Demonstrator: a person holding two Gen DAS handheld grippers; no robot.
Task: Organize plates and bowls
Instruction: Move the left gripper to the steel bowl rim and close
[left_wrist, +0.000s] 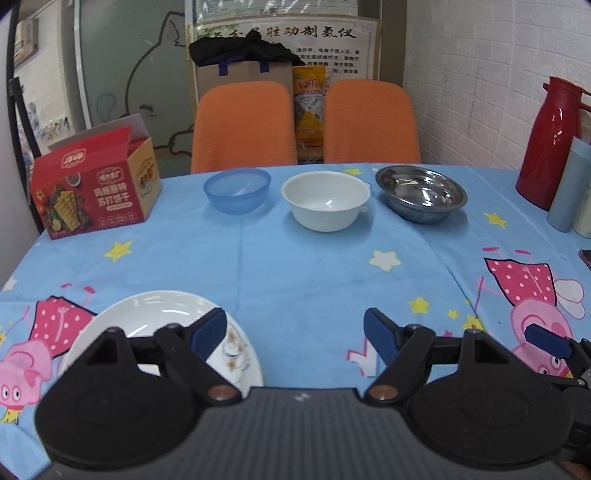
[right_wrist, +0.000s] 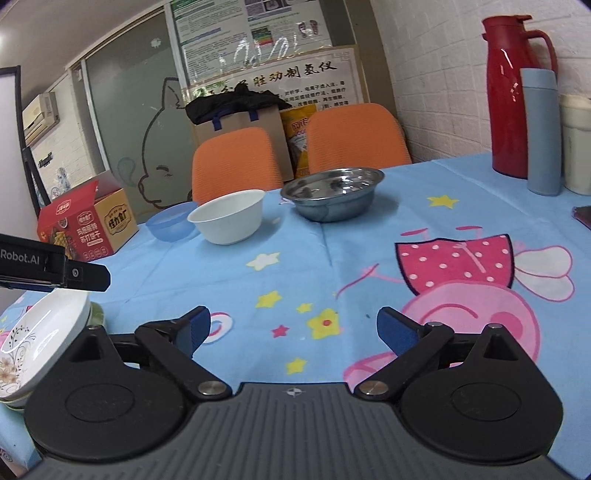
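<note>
Three bowls in a row beyond a white plate (left_wrist: 155, 325), all upright, mouths up.
Blue bowl (left_wrist: 237, 190), white bowl (left_wrist: 325, 201), steel bowl (left_wrist: 421, 194); left gripper (left_wrist: 295, 332) and right gripper (right_wrist: 293, 328) spread wide, empty.

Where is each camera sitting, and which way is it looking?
Left wrist view: sits on the left gripper, facing across the table at three bowls in a row; its own open fingers show, above a white plate, plus the right gripper's fingertip at the right edge.
Right wrist view: sits on the right gripper, facing the same way from further right; its open fingers show, with the left gripper's side at the left edge.
Both share the blue bowl, white bowl, steel bowl and red jug.
</note>
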